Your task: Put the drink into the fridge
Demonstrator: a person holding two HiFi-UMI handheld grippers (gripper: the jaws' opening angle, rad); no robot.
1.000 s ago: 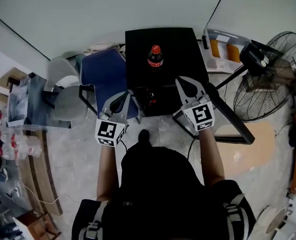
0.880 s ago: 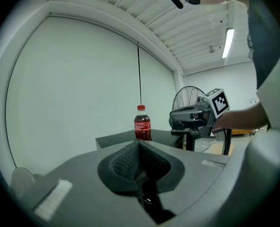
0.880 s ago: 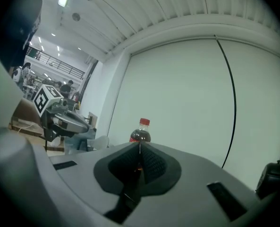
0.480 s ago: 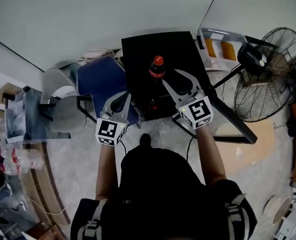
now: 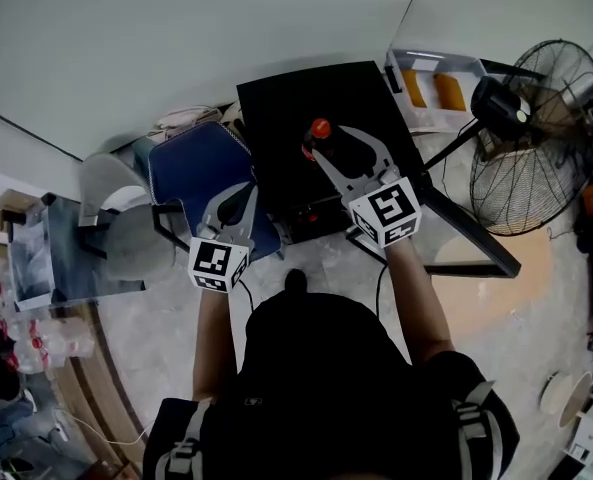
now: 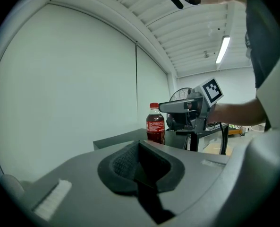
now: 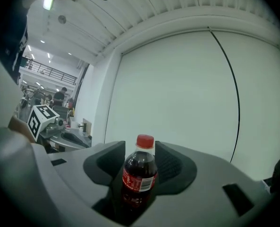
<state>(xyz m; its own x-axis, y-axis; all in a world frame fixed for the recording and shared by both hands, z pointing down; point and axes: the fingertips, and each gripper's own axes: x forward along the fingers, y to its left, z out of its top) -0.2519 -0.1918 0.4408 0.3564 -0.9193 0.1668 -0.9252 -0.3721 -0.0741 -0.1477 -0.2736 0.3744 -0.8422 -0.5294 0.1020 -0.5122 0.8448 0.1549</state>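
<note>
- Right gripper, jaws having just been opening, is straddling the cola bottle at twelve o'clock without squeezing it, probably preparing a grasp.
- Left gripper is hovering closed and empty at eight o'clock.

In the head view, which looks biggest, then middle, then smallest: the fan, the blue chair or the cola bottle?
1. fan, biggest
2. blue chair, a bit smaller
3. cola bottle, smallest by far

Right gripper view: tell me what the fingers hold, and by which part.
Nothing yet. The right gripper has just been opening its fingers; the cola bottle stands between them at body height, not gripped.
</note>
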